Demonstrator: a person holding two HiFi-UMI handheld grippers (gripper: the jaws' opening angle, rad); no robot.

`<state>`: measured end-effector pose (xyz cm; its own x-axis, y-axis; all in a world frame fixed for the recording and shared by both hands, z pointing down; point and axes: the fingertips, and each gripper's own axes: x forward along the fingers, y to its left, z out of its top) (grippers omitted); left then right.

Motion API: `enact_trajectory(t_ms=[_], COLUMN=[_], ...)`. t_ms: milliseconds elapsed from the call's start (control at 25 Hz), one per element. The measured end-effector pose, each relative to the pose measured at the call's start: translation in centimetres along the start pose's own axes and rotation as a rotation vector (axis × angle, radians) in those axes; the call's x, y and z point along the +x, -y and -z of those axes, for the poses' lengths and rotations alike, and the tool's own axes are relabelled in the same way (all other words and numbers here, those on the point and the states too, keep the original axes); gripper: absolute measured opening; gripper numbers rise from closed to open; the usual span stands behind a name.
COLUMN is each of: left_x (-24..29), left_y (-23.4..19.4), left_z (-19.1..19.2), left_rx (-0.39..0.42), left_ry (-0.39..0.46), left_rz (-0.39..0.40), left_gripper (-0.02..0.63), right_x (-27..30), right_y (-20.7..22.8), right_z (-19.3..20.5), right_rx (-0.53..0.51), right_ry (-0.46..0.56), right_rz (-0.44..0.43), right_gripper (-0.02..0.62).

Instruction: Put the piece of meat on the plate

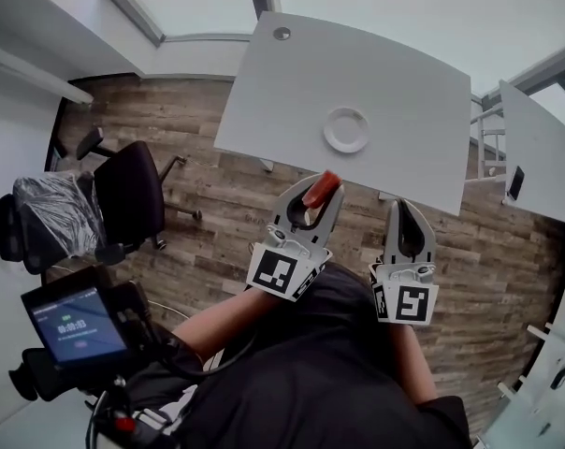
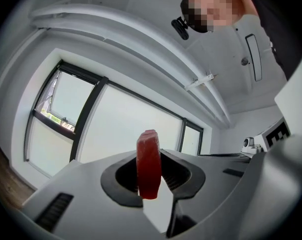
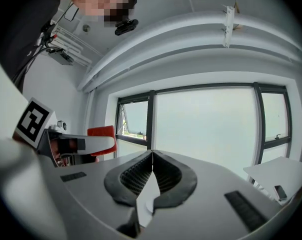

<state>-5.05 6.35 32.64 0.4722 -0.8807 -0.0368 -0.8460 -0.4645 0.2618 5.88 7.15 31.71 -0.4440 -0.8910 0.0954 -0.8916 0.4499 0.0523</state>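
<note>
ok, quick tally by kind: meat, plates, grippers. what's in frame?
piece of meat: 1
plate: 1
grippers: 2, the left gripper and the right gripper
total: 4

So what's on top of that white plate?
Nothing: the white plate lies bare on the table. The piece of meat is clamped in the left gripper. What's under the plate is hidden.

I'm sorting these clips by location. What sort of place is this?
Probably an office: white desks, a black swivel chair on wood-look flooring, and large windows.
</note>
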Motion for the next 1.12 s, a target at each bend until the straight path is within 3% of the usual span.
enact_trajectory(t_ms=[160, 440, 680, 1120], left_x=[1.3, 6.2, 5.9, 5.1], left_y=[-1.9, -8.9, -7.9, -9.2], left_z=[-0.2, 1.6, 1.6, 2.0], left_rx=[0.039, -0.003, 0.003, -0.021], left_ry=[-0.005, -0.063, -0.078, -0.102], left_rz=[0.026, -0.008, 0.026, -0.026], left_gripper=[0.095, 0.095, 0.095, 0.095], right_x=[2.4, 9.1, 8.8, 9.4], right_y=[-0.1, 2.1, 2.2, 2.9], right_z=[0.1, 2.9, 3.4, 6.0], right_rx=[0.004, 0.036, 0.049, 0.08], right_ry=[-0.009, -0.077, -0.087, -0.144], right_rz=[0.02, 0.079, 0.086, 0.072], right_gripper=[0.008, 0.008, 0.008, 0.008])
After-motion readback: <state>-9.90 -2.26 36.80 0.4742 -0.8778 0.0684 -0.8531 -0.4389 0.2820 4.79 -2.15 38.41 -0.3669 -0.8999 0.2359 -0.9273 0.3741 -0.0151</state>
